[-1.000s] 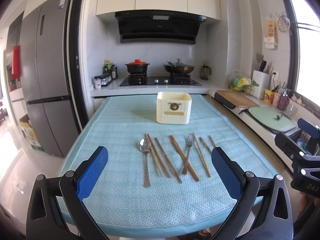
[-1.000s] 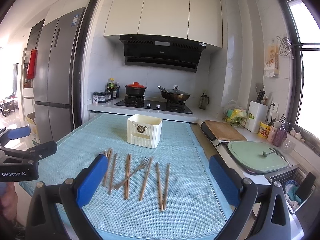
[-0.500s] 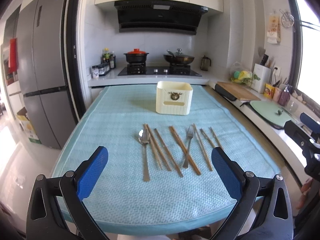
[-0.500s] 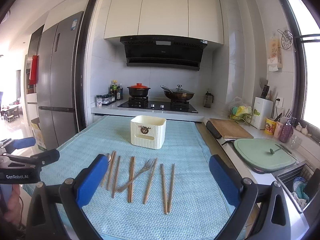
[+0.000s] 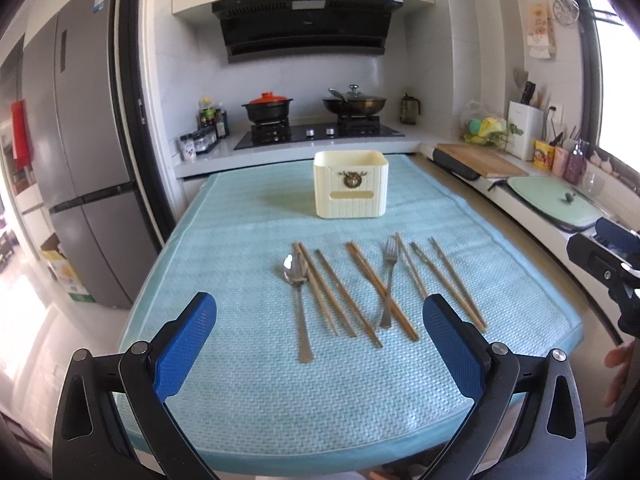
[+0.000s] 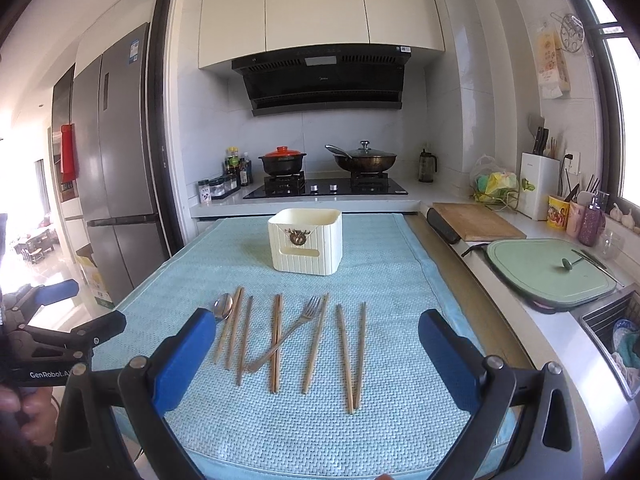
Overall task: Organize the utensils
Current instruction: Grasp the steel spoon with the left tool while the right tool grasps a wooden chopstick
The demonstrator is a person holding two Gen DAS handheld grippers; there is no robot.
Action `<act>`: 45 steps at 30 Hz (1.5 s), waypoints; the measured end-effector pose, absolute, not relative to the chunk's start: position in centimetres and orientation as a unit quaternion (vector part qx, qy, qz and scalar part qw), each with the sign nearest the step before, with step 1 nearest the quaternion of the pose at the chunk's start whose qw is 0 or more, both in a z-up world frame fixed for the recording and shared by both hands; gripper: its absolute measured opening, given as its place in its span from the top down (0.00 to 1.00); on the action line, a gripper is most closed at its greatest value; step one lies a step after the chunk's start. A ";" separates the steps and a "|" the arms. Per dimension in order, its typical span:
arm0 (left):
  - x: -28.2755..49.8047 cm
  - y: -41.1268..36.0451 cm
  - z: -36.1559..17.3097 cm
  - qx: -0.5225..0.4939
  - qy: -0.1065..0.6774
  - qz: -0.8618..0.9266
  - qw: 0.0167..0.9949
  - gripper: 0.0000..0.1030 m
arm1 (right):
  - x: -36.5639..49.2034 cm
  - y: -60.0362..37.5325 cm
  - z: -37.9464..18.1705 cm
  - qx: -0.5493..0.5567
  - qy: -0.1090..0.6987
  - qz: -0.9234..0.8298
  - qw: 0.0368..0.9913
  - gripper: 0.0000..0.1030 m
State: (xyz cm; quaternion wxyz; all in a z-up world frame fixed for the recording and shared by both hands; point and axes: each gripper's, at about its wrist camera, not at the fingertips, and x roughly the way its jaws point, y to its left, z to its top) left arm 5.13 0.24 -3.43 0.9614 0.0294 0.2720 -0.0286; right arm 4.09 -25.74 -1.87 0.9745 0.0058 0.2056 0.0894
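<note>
Left gripper [image 5: 320,346] and right gripper [image 6: 312,358] both spread wide, holding nothing — poised at the table's [image 5: 248,408] near edge. Chopsticks [image 5: 378,290], spoon [image 5: 298,296] and fork [image 5: 389,280] lie loose mid-frame; cream holder [image 5: 351,189] stands behind, upper centre, evidently their destination.

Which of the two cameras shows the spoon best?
The left wrist view. There the spoon lies fully in sight on the blue mat, bowl to handle end, beside the wooden chopsticks. In the right wrist view only its bowl shows; the right gripper finger hides the handle.
</note>
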 end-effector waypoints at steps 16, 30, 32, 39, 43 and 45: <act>8.6 1.9 -5.7 -0.005 0.310 -0.019 0.951 0.00 | 6.5 -26.6 -4.0 -0.020 0.251 0.045 0.967 0.00; 12.6 3.5 -8.9 -0.020 0.353 0.000 0.935 0.00 | 10.0 -27.1 -6.1 -0.011 0.283 0.061 0.957 0.04; 13.5 3.9 -9.8 -0.024 0.364 -0.002 0.931 0.00 | 10.5 -27.5 -6.5 -0.009 0.288 0.056 0.956 0.05; 17.3 4.8 -13.3 -0.016 0.399 0.010 0.917 0.00 | 12.3 -28.2 -7.8 -0.009 0.309 0.045 0.950 0.17; 19.0 5.1 -15.1 -0.007 0.413 0.017 0.910 0.01 | 13.8 -28.7 -9.2 -0.008 0.328 0.045 0.944 0.21; 19.7 5.1 -15.9 -0.004 0.421 0.019 0.907 0.01 | 14.8 -29.0 -10.0 -0.012 0.338 0.045 0.940 0.26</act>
